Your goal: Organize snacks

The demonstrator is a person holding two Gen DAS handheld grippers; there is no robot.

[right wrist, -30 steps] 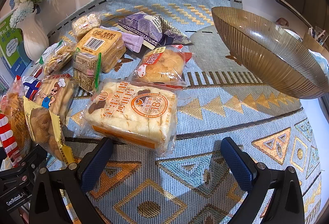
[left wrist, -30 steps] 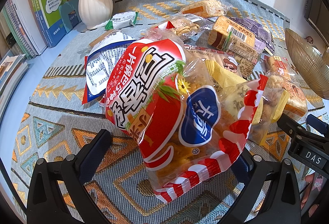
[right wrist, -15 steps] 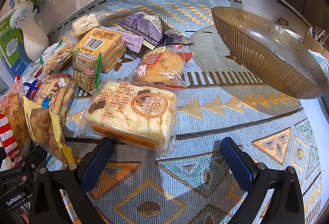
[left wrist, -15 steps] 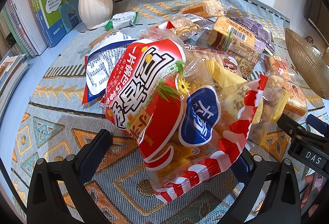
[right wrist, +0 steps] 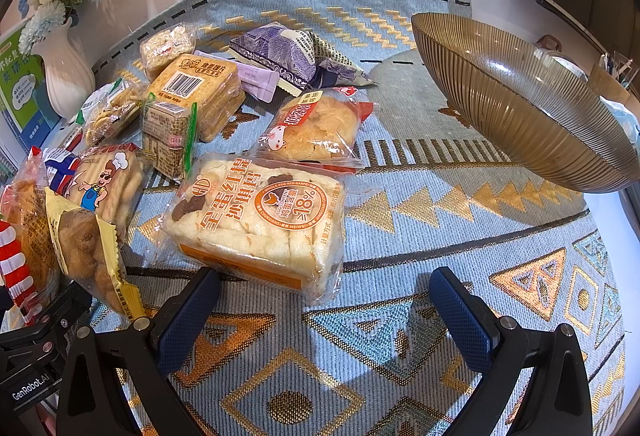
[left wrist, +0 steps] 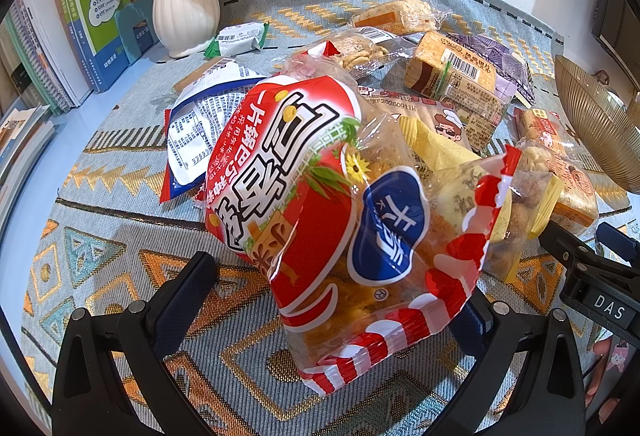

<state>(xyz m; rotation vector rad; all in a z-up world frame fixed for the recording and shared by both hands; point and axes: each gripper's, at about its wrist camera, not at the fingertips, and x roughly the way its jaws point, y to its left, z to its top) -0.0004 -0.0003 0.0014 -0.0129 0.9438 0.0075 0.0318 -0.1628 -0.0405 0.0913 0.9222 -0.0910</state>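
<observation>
We see the left gripper (left wrist: 332,300) spread around the red snack bag (left wrist: 320,204) on the table (left wrist: 104,236), the right gripper (right wrist: 320,312) spread and empty — slick, puffy film could slip the pinch.

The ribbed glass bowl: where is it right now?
In the right wrist view the ribbed glass bowl sits at the right of the patterned cloth, apart from the snacks.
</observation>
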